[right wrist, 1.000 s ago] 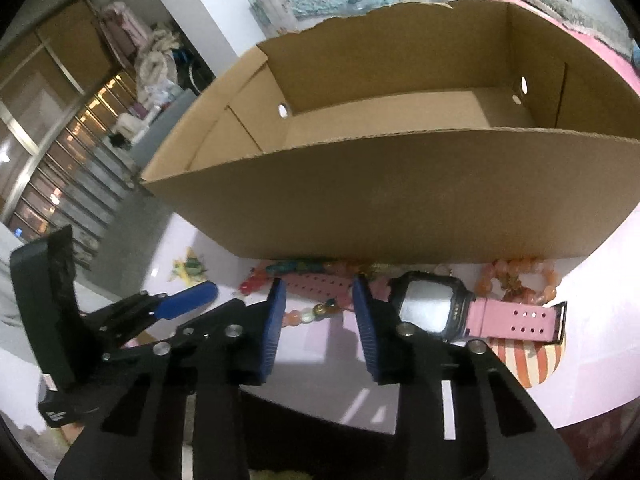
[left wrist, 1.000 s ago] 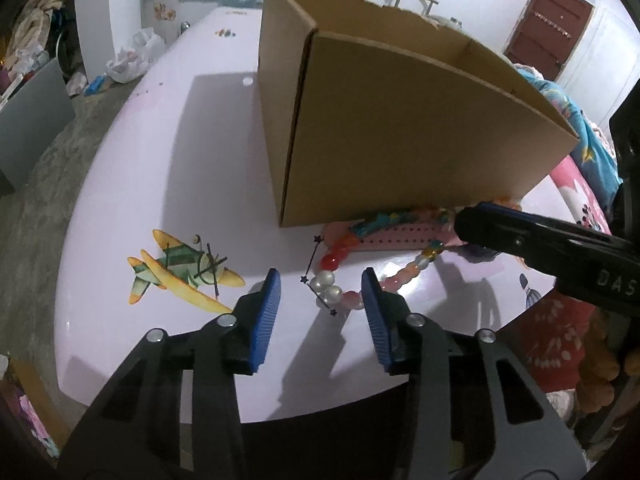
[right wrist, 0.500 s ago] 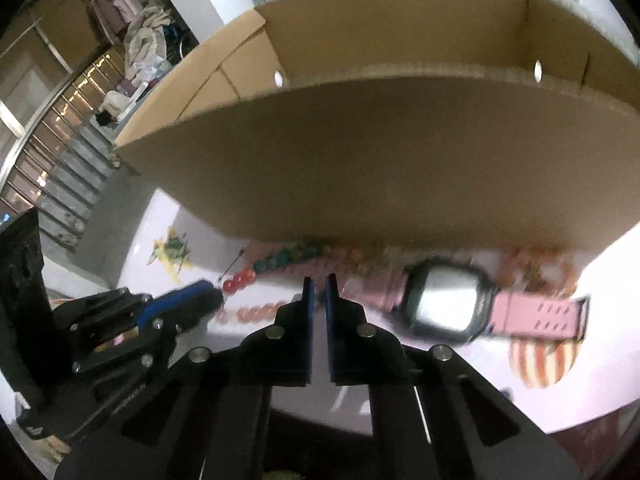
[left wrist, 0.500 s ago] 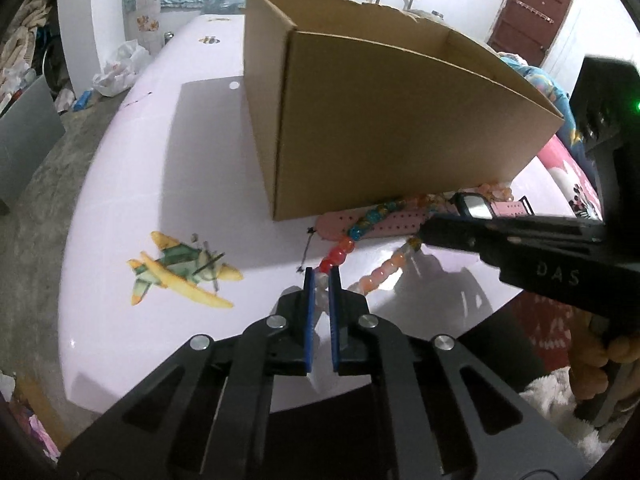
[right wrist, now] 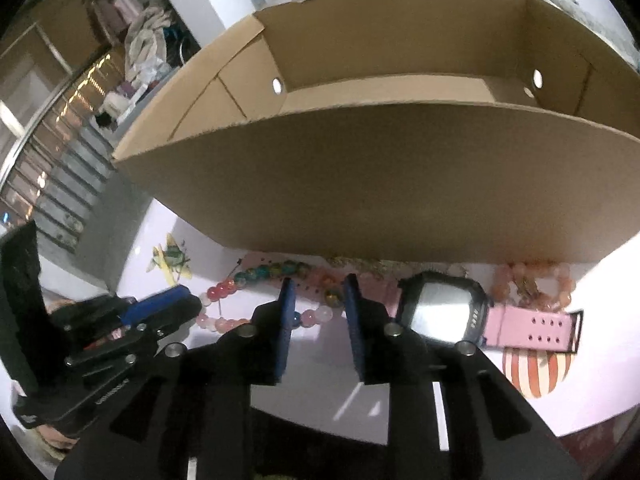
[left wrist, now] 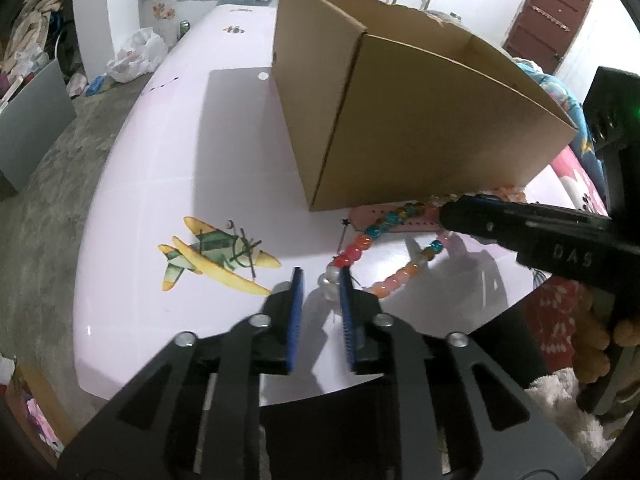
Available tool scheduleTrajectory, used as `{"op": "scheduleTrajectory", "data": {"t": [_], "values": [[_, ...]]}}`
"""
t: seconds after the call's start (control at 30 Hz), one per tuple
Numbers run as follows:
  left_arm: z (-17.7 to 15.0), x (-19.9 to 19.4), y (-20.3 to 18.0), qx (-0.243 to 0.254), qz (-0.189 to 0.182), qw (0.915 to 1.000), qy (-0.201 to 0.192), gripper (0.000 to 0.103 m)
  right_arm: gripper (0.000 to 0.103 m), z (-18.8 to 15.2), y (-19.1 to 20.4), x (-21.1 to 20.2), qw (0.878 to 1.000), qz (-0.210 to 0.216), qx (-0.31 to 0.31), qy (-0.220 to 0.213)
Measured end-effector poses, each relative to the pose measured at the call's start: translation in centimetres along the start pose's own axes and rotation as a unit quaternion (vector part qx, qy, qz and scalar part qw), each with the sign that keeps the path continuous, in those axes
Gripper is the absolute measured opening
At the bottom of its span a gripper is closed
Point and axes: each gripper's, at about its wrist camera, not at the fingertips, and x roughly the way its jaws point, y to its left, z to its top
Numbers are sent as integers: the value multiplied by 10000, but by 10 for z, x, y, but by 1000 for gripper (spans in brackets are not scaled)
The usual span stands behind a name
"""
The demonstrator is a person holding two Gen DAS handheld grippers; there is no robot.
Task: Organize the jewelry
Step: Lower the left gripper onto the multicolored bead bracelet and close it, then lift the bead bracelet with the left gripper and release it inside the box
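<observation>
1. Step: picking up the bead necklace (left wrist: 384,252) for the cardboard box (left wrist: 420,120); nxt, close + lift over the box wall.
2. Left gripper (left wrist: 320,280) low at table (left wrist: 160,152) front edge, jaws apart astride white beads.
3. Right gripper (right wrist: 318,288) low, jaws apart around strand, beside watch (right wrist: 444,308).

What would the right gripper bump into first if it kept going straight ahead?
Probably the colourful beaded bracelet lying on the white table, just past the right gripper, whose blue fingers are open. Behind it stands the brown cardboard box. Depth is hard to judge here.
</observation>
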Motion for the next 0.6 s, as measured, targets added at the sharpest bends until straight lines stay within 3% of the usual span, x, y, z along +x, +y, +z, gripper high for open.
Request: {"op": "scheduleTrajectory", "data": {"t": [0.23, 0.43, 0.5, 0.57, 0.6], "values": [[3, 4, 2, -156, -89, 9998, 116, 26, 20, -5, 19, 10, 9965, -541, -642, -56], [3, 9, -15, 207, 125, 9997, 59, 31, 10, -5, 9, 9, 9979, -372, -514, -149], [3, 11, -22, 351, 286, 9990, 3, 28, 10, -8, 4, 5, 9981, -330, -497, -183], [3, 12, -26, 449, 395, 9982, -31, 9, 10, -9, 3, 3, 9984, -216, -463, -223], [4, 12, -27, 433, 392, 9983, -30, 9, 10, -9, 2, 2, 9985, -180, -452, -238]]}}
